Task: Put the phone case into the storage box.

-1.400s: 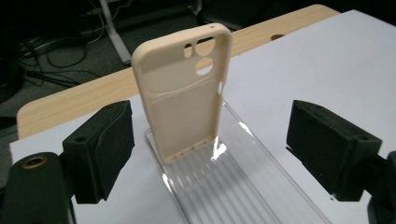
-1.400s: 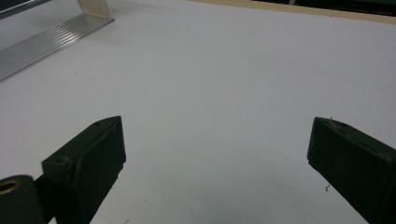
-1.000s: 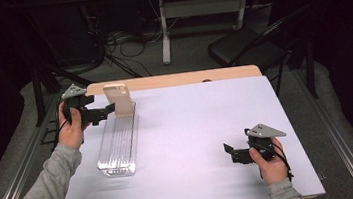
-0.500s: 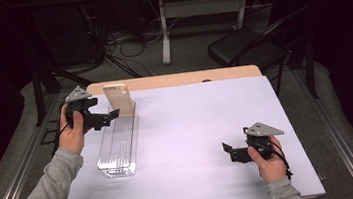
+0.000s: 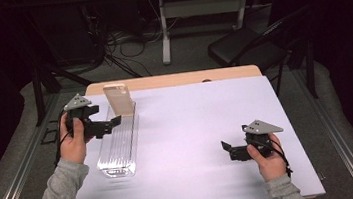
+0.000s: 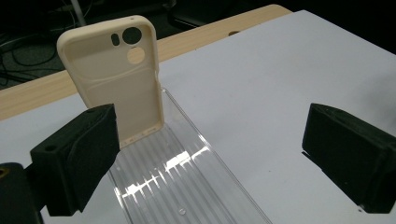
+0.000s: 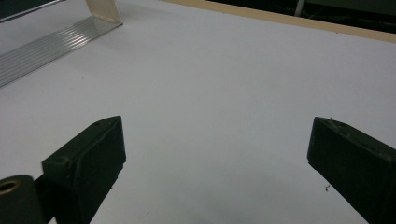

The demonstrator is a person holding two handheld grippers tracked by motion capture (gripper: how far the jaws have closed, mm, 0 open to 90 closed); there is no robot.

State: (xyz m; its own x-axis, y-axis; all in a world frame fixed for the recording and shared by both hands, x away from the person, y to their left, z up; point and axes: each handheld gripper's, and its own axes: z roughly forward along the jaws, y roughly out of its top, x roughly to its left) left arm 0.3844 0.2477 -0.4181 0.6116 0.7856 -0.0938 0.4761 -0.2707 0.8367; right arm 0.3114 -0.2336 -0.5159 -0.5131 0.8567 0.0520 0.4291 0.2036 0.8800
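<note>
A cream phone case [image 5: 118,100] stands upright, leaning back a little, at the far end of a clear ridged tray [image 5: 117,146] on the left of the white table. My left gripper [image 5: 106,126] hovers just near-left of the case with its jaws wide open, nothing between them. In the left gripper view the case [image 6: 116,79] rises from the tray [image 6: 187,182] just behind my left jaw, and the left gripper [image 6: 210,126] is apart from it. My right gripper [image 5: 230,149] rests low at the near right, also open; the right gripper [image 7: 217,140] frames bare table.
The white table cover [image 5: 197,122] leaves a strip of wood [image 5: 172,80] at the far edge. A dark folding chair [image 5: 244,46] and a desk frame stand beyond the table. The tray [image 7: 46,44] and the case's foot [image 7: 103,9] lie far off in the right gripper view.
My left gripper has drawn back from the phone case toward the person, open. The case stays upright in the tray. The right gripper has hardly moved.
</note>
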